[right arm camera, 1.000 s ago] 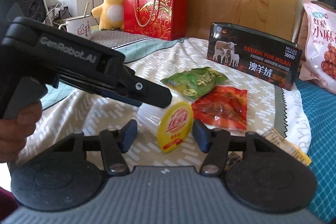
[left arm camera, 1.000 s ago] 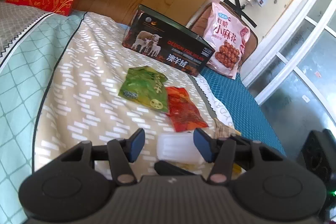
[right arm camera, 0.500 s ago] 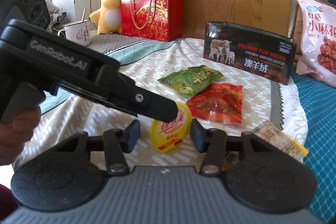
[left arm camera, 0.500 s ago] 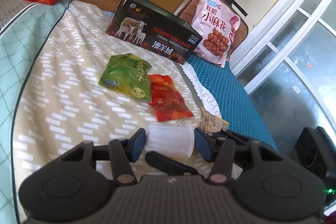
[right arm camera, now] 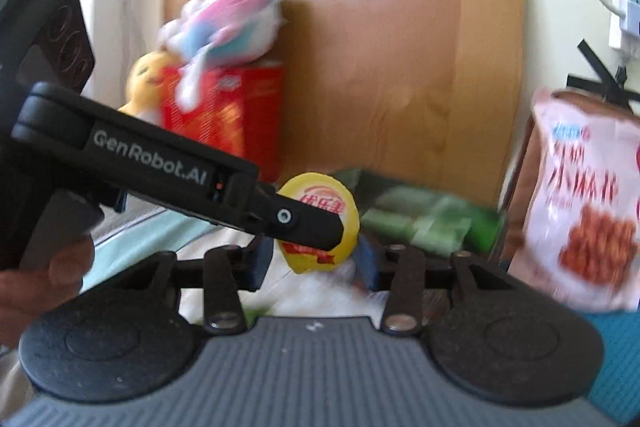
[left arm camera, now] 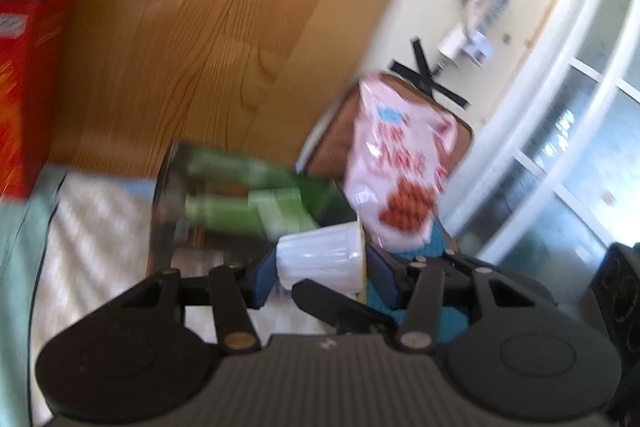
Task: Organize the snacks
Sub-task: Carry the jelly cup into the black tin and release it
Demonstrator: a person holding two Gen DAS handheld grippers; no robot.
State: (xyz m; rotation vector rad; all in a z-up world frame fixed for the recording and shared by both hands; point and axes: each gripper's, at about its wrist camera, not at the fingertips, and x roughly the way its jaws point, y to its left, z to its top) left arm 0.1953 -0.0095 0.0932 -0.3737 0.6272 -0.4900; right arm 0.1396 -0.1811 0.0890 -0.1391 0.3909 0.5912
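A white jelly cup (left arm camera: 320, 255) with a yellow lid (right arm camera: 320, 199) hangs above the bed, lying on its side. My left gripper (left arm camera: 322, 277) is shut on it, with blue pads on its base and lid, and the jaws are still closing a little. One finger of the left gripper (right arm camera: 304, 221) crosses the lid in the right wrist view. My right gripper (right arm camera: 314, 261) is closing, its pads against the cup's two sides. One right finger (left arm camera: 340, 303) lies just in front of the cup.
A dark open box (left arm camera: 256, 211) holding green packets stands just beyond the cup. A pink snack bag (left arm camera: 400, 167) leans to its right. A red gift bag (right arm camera: 224, 107) with plush toys (right arm camera: 228, 19) is at the left, before a wooden headboard. A hand (right arm camera: 48, 275) holds the left gripper.
Both grippers rose and moved toward the dark box, carrying the cup off the bed. The right jaws narrowed onto the cup. The green and red packets dropped out of view.
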